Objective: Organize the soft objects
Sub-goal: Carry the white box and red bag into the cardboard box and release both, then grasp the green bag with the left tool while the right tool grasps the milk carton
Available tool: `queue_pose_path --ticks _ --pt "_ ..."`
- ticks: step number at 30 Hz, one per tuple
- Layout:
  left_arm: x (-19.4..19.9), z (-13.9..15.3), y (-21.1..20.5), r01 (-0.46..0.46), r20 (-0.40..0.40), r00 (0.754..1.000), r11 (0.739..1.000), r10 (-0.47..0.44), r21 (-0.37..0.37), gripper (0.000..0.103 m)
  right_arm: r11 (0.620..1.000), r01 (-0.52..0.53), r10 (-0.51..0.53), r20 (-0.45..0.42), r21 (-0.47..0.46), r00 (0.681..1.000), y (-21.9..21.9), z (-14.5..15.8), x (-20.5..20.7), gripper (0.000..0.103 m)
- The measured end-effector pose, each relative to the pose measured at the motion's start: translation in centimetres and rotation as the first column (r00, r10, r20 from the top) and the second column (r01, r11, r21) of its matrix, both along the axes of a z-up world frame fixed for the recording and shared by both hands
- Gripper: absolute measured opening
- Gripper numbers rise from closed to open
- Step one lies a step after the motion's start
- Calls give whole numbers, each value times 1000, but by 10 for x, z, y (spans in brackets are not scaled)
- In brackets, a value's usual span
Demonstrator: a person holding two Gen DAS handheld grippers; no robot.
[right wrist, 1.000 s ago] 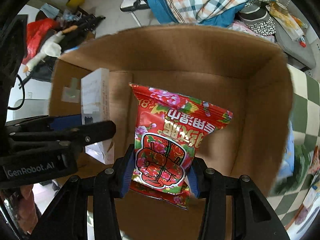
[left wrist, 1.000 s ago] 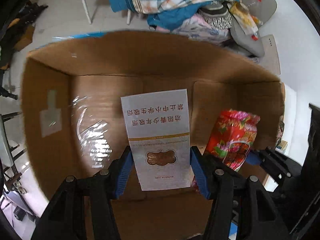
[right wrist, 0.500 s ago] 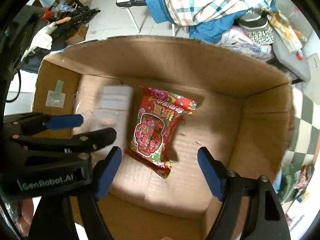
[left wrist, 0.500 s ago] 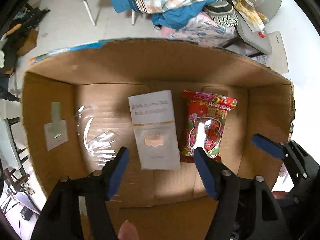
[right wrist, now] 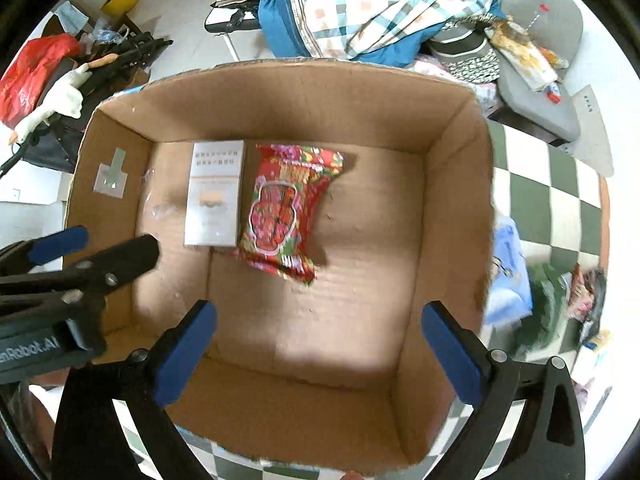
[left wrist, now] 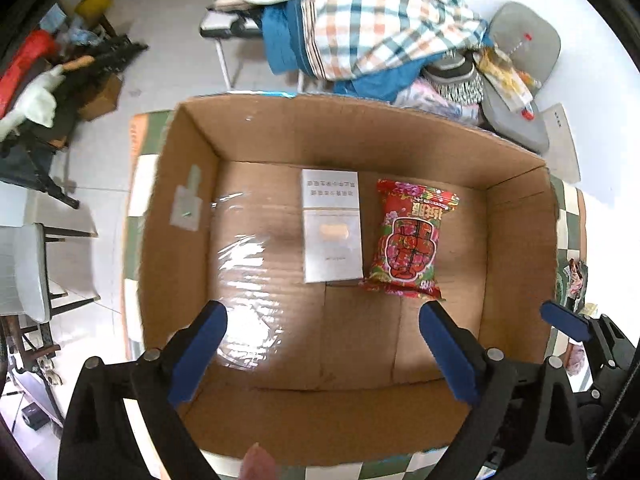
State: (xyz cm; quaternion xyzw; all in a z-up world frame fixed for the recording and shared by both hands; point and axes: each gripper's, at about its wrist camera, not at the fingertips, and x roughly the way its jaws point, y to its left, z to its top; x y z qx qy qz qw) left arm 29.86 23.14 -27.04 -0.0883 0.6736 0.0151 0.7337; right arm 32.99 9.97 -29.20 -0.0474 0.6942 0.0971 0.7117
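An open cardboard box (left wrist: 180, 208) (right wrist: 456, 200) stands on a green and white checkered surface. On its floor a white flat pack (left wrist: 331, 226) (right wrist: 215, 194) lies beside a red flowered snack bag (left wrist: 410, 240) (right wrist: 286, 212), touching side by side. My left gripper (left wrist: 322, 354) is open and empty above the near part of the box. My right gripper (right wrist: 318, 354) is open and empty above the box too. The left gripper also shows at the left of the right wrist view (right wrist: 94, 246).
A pile of checked and blue cloth (left wrist: 360, 32) lies on a chair behind the box. Grey cushions (left wrist: 516, 80) sit at the back right. Soft items (right wrist: 532, 300) lie on the checkered surface right of the box. Clutter and a red bag (right wrist: 28, 76) sit far left.
Both grippers opened, letting the white pack and the red bag drop onto the box floor, then pulled back and up out of the box.
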Motion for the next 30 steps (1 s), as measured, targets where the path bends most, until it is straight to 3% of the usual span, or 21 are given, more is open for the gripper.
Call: queue_pose_path --ticks 10,17,25,30 --pt "-59 46 -4 -30 138 990 995 17 99 98 999 41 -42 110 18 993 -18 52 -62 103" --pt "-97 88 -7 -26 219 976 992 -1 122 98 998 48 -56 200 47 978 -27 96 -104 103" --pt "-119 132 -20 -19 272 962 996 -7 91 98 990 60 -90 236 130 968 -39 136 -133 103" --pt "-111 150 -57 19 274 961 998 -34 56 98 971 110 -158 221 214 962 -72 151 -138 103"
